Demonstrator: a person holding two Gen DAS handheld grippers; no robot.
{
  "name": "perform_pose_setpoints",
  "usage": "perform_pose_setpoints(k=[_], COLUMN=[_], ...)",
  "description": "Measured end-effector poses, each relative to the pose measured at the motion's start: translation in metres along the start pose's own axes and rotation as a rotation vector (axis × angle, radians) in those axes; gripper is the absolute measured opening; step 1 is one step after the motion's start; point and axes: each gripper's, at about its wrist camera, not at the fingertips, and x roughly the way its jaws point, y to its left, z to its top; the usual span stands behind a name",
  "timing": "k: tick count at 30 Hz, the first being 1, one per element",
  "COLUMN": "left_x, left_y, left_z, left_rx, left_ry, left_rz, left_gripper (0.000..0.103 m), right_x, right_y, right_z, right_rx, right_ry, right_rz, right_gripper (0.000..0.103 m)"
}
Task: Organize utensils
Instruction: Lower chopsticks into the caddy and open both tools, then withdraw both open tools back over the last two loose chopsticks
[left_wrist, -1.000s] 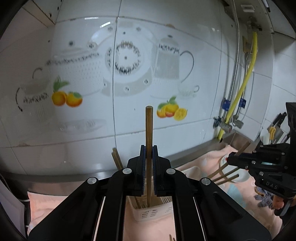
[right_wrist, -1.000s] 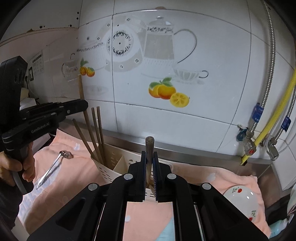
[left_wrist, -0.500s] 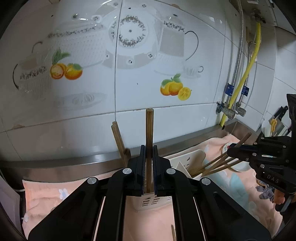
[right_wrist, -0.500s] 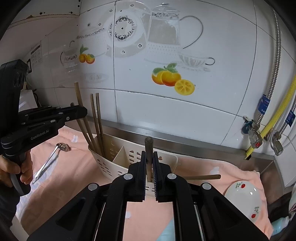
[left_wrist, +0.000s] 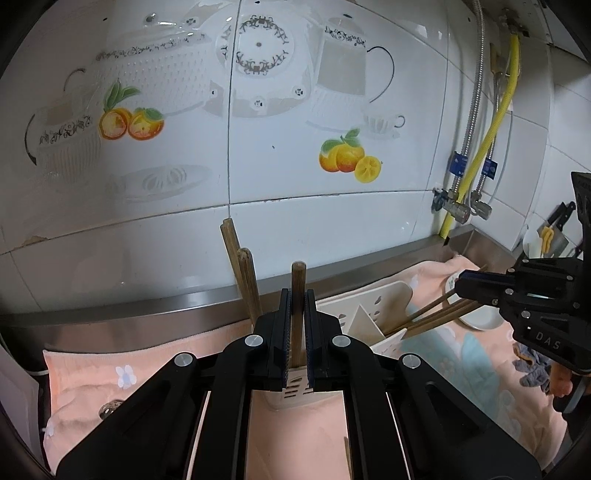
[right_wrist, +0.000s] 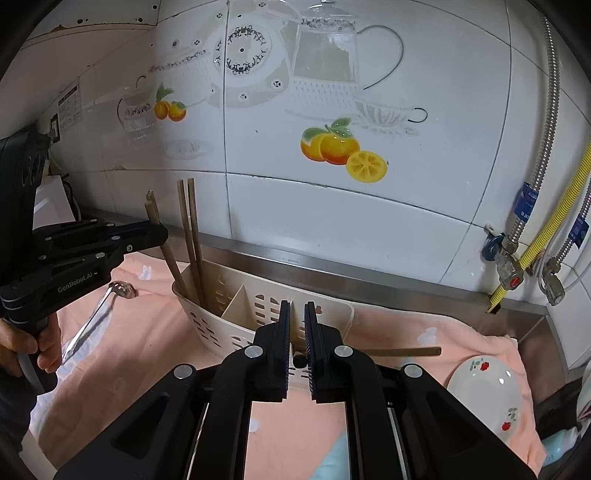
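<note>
The left tongs (left_wrist: 295, 325) are gripping a chopstick (left_wrist: 297, 291) above the utensil caddy (right_wrist: 258, 306), the right tongs (right_wrist: 295, 347) are sitting clenched and empty, and a chopstick on the towel (right_wrist: 402, 352) and a spoon (right_wrist: 99, 314) are waiting.

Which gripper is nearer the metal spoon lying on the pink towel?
Left. The left gripper is close above the spoon, near its bowl end. The right gripper is farther to the spoon's right, at the white caddy.
</note>
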Motion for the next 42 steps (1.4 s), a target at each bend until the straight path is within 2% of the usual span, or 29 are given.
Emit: perform_pose_setpoints(k=[8, 10, 11, 12, 25, 27, 29, 31, 34, 38, 42], left_x=[-0.003, -0.004, -0.006, -0.007, -0.03, -0.033, -0.037, -0.041, -0.046, -0.055, -0.064], left_y=[0.001, 0.002, 0.002, 0.002, 0.003, 0.002, 0.002, 0.001, 0.003, 0.004, 0.003], left_z=[-0.002, -0.003, -0.004, -0.005, -0.021, -0.024, -0.027, -0.03, -0.035, -0.041, -0.047], left_rx=[-0.007, -0.01, -0.014, -0.015, -0.02, -0.022, -0.02, -0.019, -0.027, -0.032, -0.034], left_ry=[-0.001, -0.002, -0.005, -0.009, -0.023, -0.027, -0.03, -0.032, -0.034, -0.042, -0.05], left_rz=[0.01, 0.011, 0.015, 0.016, 0.028, 0.036, 0.038, 0.043, 0.047, 0.062, 0.067], left_gripper=[0.008, 0.013, 0.022, 0.026, 0.045, 0.052, 0.053, 0.057, 0.062, 0.073, 0.08], right_x=[-0.004, -0.007, -0.009, -0.01, -0.028, -0.031, -0.033, -0.036, -0.04, -0.045, -0.048], right_y=[0.002, 0.002, 0.002, 0.002, 0.01, 0.011, 0.012, 0.014, 0.016, 0.017, 0.018], right_z=[0.0, 0.0, -0.001, -0.001, -0.006, -0.006, -0.008, -0.01, -0.013, -0.018, -0.025], right_rx=[-0.005, -0.002, -0.001, -0.001, -0.013, -0.012, -0.011, -0.009, -0.009, 0.001, 0.012], right_ry=[-0.008, -0.013, -0.018, -0.021, -0.043, -0.047, -0.052, -0.056, -0.06, -0.065, -0.064], right_rz=[-0.01, -0.012, -0.014, -0.016, -0.043, -0.044, -0.048, -0.047, -0.051, -0.048, -0.045], right_gripper=[0.024, 0.028, 0.032, 0.033, 0.051, 0.057, 0.063, 0.065, 0.072, 0.078, 0.079])
